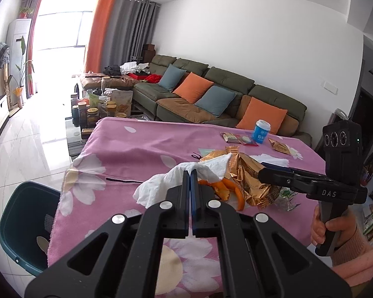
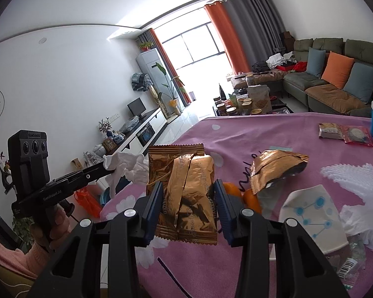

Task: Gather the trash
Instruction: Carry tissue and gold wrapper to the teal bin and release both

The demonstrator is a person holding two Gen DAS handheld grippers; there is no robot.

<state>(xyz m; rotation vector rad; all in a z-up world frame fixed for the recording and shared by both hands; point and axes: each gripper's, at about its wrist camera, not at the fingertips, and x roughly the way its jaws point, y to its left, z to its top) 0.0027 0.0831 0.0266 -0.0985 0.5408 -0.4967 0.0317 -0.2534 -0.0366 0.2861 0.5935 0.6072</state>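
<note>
Between the closed jaws of the left gripper (image 1: pixel 190 173) a crumpled white tissue (image 1: pixel 186 176) is pinched by one fold, most of it hanging free to either side. Held in the right gripper (image 2: pixel 189 198) is a gold foil wrapper (image 2: pixel 186 193), clamped across its width and raised above the pink flowered surface (image 2: pixel 236 129).

Risk is judged as follows. The tissue is held by a thin edge only; it could tear or slip out if swung quickly toward the green bin (image 1: pixel 24 223), which stands below the surface's near-left corner. The foil is slick and creased, so it could slide from the pads if tilted.

By the left wrist view alone the bin is shown, with something pale already lying inside. By the right wrist view alone the remaining litter is shown: a second gold wrapper (image 2: pixel 276 168), orange peel (image 2: pixel 251 198), white foam netting (image 2: pixel 355 181), a printed paper piece (image 2: pixel 315 213) and more tissue at the right edge.
</note>
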